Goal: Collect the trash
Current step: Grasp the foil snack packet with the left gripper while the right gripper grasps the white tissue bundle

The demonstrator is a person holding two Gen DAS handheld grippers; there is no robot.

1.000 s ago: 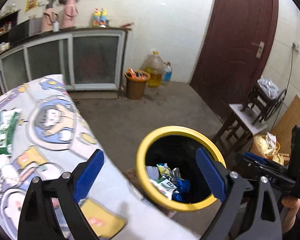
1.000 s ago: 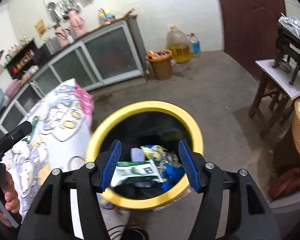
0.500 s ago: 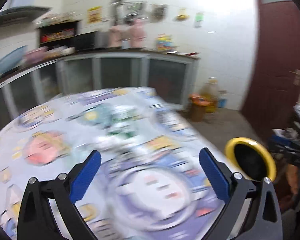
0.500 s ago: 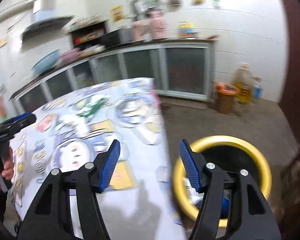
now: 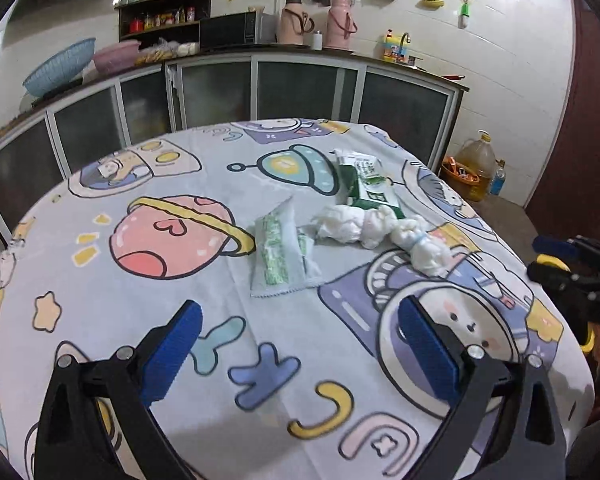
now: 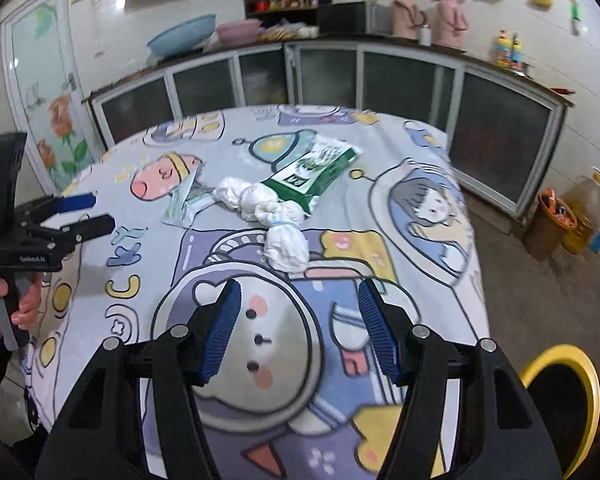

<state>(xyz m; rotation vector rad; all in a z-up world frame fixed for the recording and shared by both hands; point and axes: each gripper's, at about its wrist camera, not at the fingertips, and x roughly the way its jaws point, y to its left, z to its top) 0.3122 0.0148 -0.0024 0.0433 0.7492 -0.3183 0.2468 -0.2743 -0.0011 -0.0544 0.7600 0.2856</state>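
1. On the counter point(image 5: 100, 288) lie three bits of trash: a clear wrapper point(image 5: 278, 252), a white wad point(image 5: 380, 228) and a green packet point(image 5: 370, 186), close together.
2. Left claw point(image 5: 300, 348) has just been opening, nothing between its jaws.
3. Right claw point(image 6: 300, 332) gapes empty.
4. Yellow-rimmed bin point(image 6: 560, 396) stands beside the counter.

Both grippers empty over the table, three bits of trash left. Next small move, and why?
Probably ease the right gripper forward onto the white crumpled wad. Its jaws are open and empty, and the wad's near end lies just ahead of them, closer than the green packet or clear wrapper.
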